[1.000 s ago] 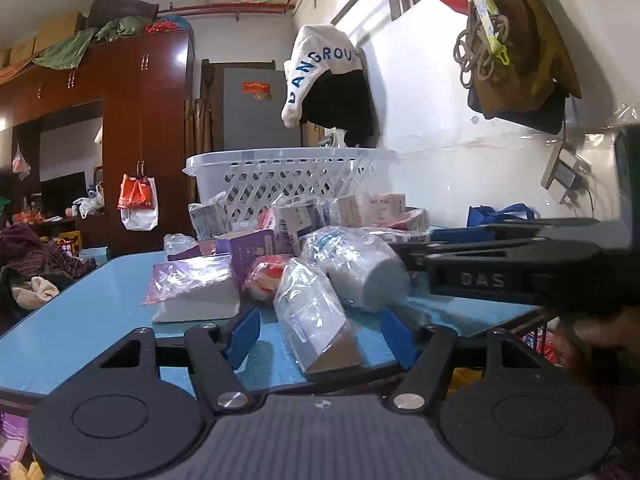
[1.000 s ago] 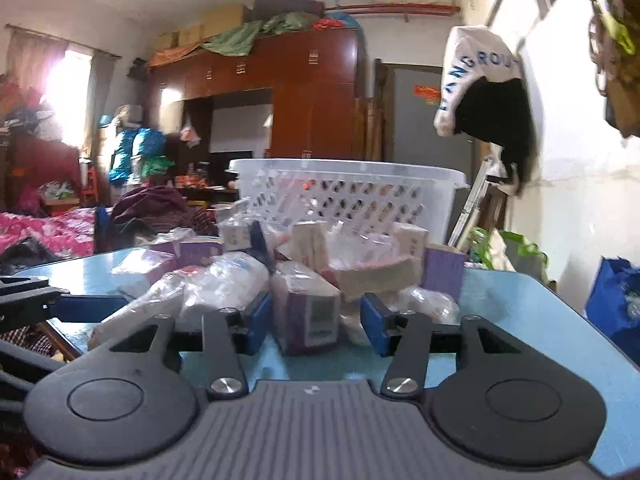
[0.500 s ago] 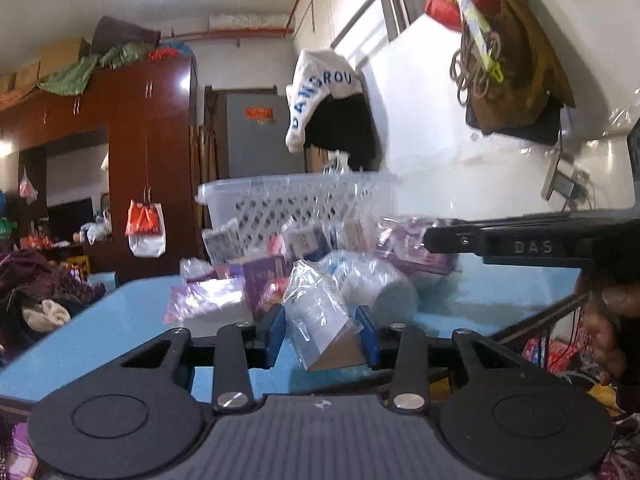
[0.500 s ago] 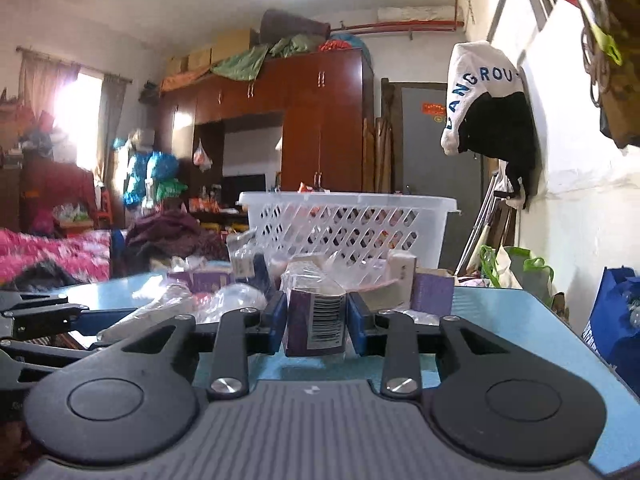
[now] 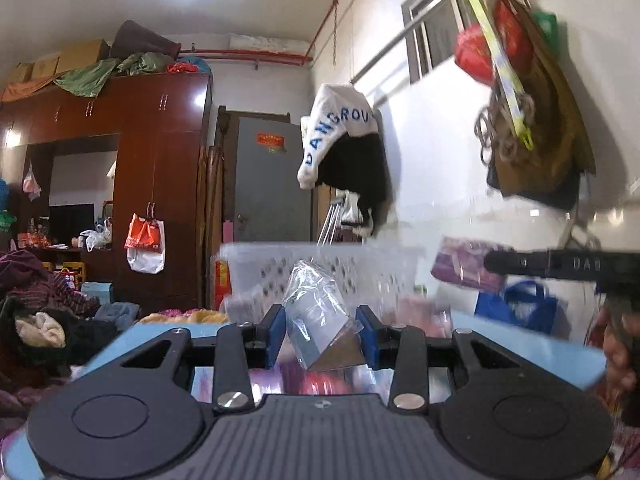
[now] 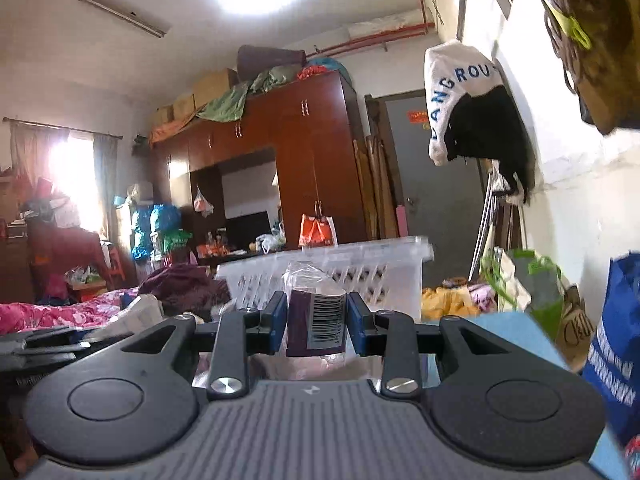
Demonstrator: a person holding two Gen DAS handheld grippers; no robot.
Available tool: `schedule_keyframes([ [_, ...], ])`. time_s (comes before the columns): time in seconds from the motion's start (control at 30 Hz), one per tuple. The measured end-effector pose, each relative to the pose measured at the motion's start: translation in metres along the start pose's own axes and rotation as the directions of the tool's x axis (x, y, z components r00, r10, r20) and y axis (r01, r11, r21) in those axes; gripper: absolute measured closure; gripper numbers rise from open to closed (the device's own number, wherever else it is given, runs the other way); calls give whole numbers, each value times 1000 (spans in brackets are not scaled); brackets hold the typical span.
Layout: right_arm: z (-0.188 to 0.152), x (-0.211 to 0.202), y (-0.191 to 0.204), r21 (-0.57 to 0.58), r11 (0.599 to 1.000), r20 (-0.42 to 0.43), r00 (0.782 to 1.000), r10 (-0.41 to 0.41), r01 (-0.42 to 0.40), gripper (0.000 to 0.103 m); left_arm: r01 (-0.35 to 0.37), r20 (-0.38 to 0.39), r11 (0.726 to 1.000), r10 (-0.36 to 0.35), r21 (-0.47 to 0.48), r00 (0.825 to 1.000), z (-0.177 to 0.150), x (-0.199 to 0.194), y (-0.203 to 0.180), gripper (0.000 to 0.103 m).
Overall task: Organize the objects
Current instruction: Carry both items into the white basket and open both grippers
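Your left gripper (image 5: 320,334) is clenched on a clear plastic-wrapped packet (image 5: 318,320), its blue pads (image 5: 275,334) pressing both sides; the packet tilts, its brown cardboard corner lowest. It is raised off the blue table (image 5: 532,354), in front of the white laundry basket (image 5: 360,264) that stands toward the table's far edge. Below the packet, more wrapped items lie on the table, blurred into pink and red shapes.

Your right gripper (image 6: 317,322) grasps a purple box in clear wrap (image 6: 316,320), held upright with its barcode facing the camera, pads touching both flanks. It too is held up before the white laundry basket (image 6: 360,268), with the blue table (image 6: 504,328) showing to the right. In the left wrist view that same gripper's black finger (image 5: 560,264) reaches in from the right edge with the purple box (image 5: 464,264) at its tip, near the basket's right rim.

A dark red wardrobe (image 6: 288,168) and a grey door (image 5: 268,184) stand behind the table.
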State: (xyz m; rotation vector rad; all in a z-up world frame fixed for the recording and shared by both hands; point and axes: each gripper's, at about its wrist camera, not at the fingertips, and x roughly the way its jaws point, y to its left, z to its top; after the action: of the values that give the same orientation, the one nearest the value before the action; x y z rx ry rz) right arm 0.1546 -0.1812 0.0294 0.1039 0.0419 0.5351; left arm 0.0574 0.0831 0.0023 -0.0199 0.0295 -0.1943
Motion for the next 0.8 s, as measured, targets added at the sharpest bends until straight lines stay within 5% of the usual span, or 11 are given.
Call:
schedule_keyframes([
  [0.17, 38, 48, 5, -62, 998, 0, 1000, -8, 8, 67, 38, 9, 999, -38, -6, 999, 58, 39, 13, 60],
  [0.37, 58, 124, -2, -59, 998, -95, 995, -34, 28, 68, 52, -100, 994, -61, -92, 993, 115, 137, 28, 60],
  [0.57, 48, 150, -1, -81, 995, -131, 989, -71, 60, 67, 12, -243, 995, -35, -95, 969, 111, 203, 35, 60],
  [0.8, 44, 154, 3, -116, 989, -137, 985, -105, 89, 67, 1, -280, 998, -17, -59, 960, 95, 224, 39, 60],
])
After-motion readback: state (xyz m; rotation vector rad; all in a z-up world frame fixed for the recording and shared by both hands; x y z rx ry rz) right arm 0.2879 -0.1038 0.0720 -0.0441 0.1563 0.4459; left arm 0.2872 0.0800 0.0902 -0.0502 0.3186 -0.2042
